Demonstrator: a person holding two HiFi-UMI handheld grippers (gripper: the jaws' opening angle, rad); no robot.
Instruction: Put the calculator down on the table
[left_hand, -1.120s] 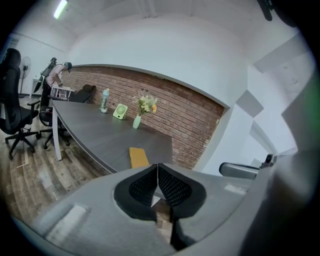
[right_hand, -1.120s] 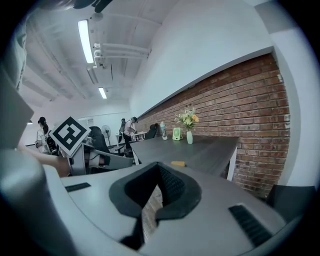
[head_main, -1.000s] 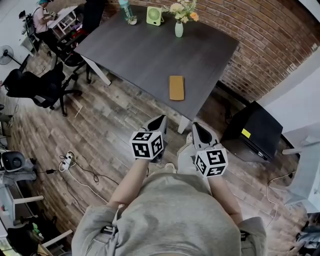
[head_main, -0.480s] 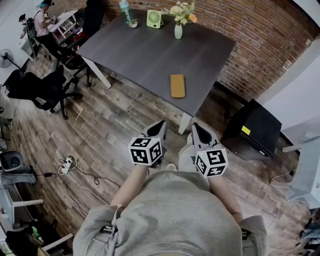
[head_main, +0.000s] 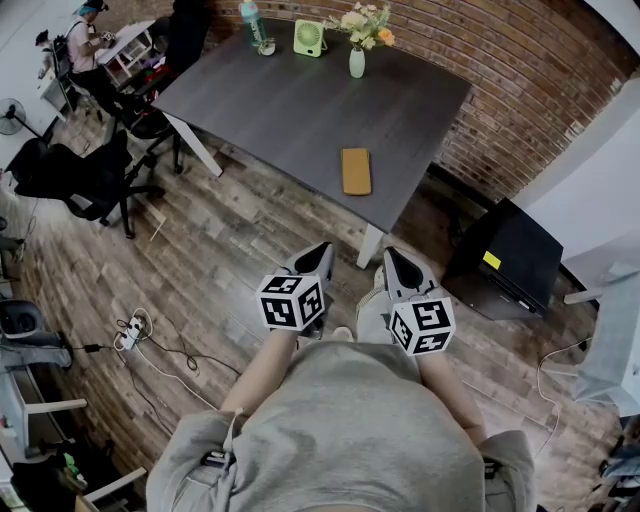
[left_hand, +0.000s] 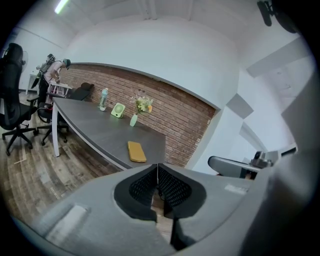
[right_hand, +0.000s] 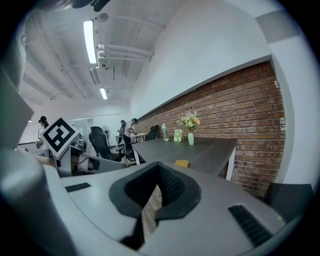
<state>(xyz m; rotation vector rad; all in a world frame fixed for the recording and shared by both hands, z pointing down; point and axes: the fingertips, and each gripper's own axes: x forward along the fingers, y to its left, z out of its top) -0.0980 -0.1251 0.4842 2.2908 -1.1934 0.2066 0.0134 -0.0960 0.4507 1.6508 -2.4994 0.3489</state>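
Note:
The calculator (head_main: 354, 171), a flat tan slab, lies on the dark grey table (head_main: 300, 100) near its front right corner; no gripper touches it. It also shows in the left gripper view as the calculator (left_hand: 136, 151) and small in the right gripper view (right_hand: 182, 163). Both grippers hang over the wooden floor, well short of the table. My left gripper (head_main: 321, 242) is shut with nothing in it, its pads meeting in its own view (left_hand: 158, 167). My right gripper (head_main: 391, 255) is likewise shut and empty (right_hand: 159, 167).
At the table's far edge stand a vase of flowers (head_main: 358, 55), a green fan (head_main: 309, 35) and a bottle (head_main: 252, 20). Black office chairs (head_main: 80, 175) stand left, a black box (head_main: 505, 260) right. A power strip (head_main: 130, 325) and cable lie on the floor. A person (head_main: 85, 35) works at a far desk.
Both grippers have drifted slightly back from the table along with the view, mostly in the first half second. The calculator has not moved and both jaws stay shut.

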